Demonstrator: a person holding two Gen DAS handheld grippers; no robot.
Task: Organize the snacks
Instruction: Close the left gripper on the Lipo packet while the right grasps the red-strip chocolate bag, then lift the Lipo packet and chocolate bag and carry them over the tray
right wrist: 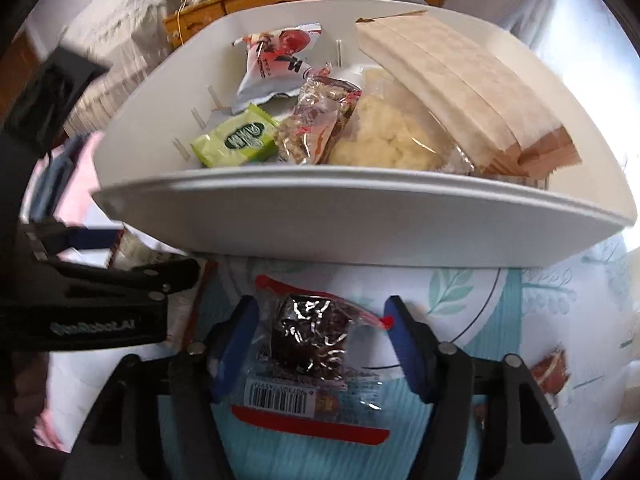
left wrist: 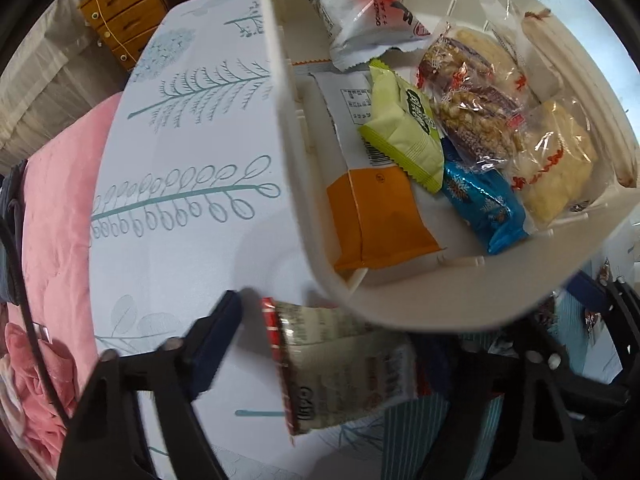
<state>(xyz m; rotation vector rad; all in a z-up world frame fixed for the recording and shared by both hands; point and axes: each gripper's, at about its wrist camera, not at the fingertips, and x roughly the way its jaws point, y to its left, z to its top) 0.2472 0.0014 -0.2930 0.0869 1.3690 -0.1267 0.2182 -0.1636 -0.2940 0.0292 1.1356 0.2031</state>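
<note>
A white divided box [left wrist: 288,160] holds several snacks, among them a green packet [left wrist: 404,128] and an orange-and-white packet [left wrist: 372,216]. Below its near corner my left gripper [left wrist: 332,332] stands open around a pale packet with a red edge [left wrist: 340,372] on the table. The left pad [left wrist: 220,332] is clear of that packet, and the right finger is mostly hidden under the box rim. In the right wrist view the box wall [right wrist: 320,220] rises just ahead. My right gripper [right wrist: 322,312] is shut on a clear-wrapped dark snack [right wrist: 312,332], its pads [right wrist: 240,340] meeting the wrapper's edges.
The table wears a pale cloth with leaf prints [left wrist: 180,160]. A pink blanket [left wrist: 52,220] lies to the left and wooden drawers [left wrist: 120,20] stand behind. A brown paper bag [right wrist: 460,80] fills the box's right side. Another red snack [right wrist: 548,368] lies at the right.
</note>
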